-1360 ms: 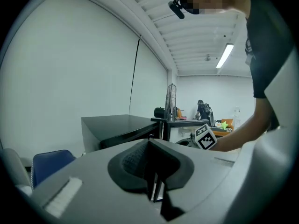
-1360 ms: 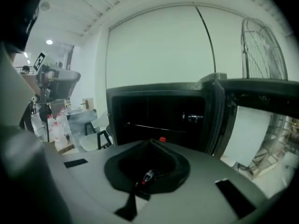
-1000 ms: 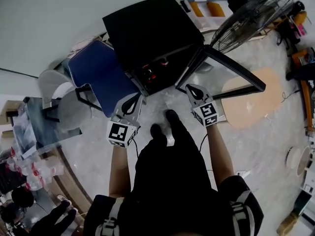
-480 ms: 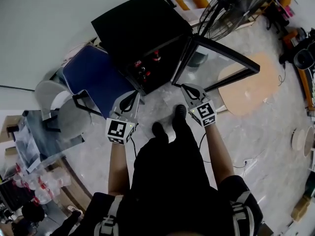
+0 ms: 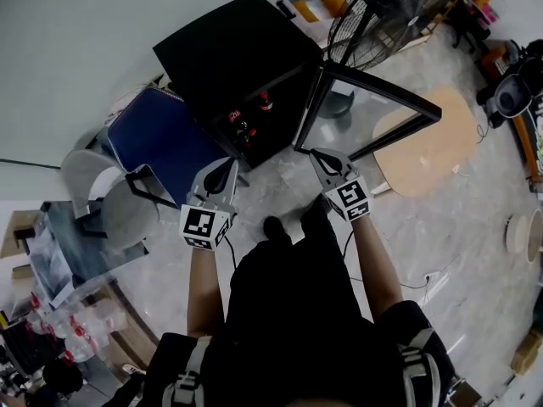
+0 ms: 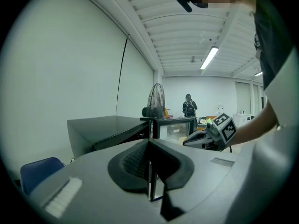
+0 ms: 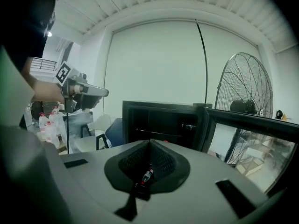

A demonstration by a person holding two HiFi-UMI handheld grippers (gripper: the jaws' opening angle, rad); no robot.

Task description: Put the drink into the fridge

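The black fridge (image 5: 242, 53) stands open, its glass door (image 5: 365, 113) swung out to the right. Drink bottles (image 5: 265, 102) with red labels stand on its shelves, with others lower down. My left gripper (image 5: 227, 168) is shut and empty, held short of the fridge front near the blue chair. My right gripper (image 5: 316, 153) is also shut and empty, close to the door's lower hinge corner. In the right gripper view the dark fridge interior (image 7: 163, 125) lies ahead of the closed right gripper (image 7: 149, 157), and a small bottle (image 7: 147, 175) shows through the slit. In the left gripper view the left gripper (image 6: 150, 153) holds nothing.
A blue chair (image 5: 165, 138) and a white chair (image 5: 97, 164) stand left of the fridge. A large floor fan (image 5: 382, 11) is behind the door. A round wooden board (image 5: 428, 155) lies on the floor at the right. A person (image 6: 188, 107) stands far off.
The head view has swung, so the fridge sits further left in the picture. My right gripper has edged up and left toward the fridge door. The person's feet have shifted. Both grippers stay shut.
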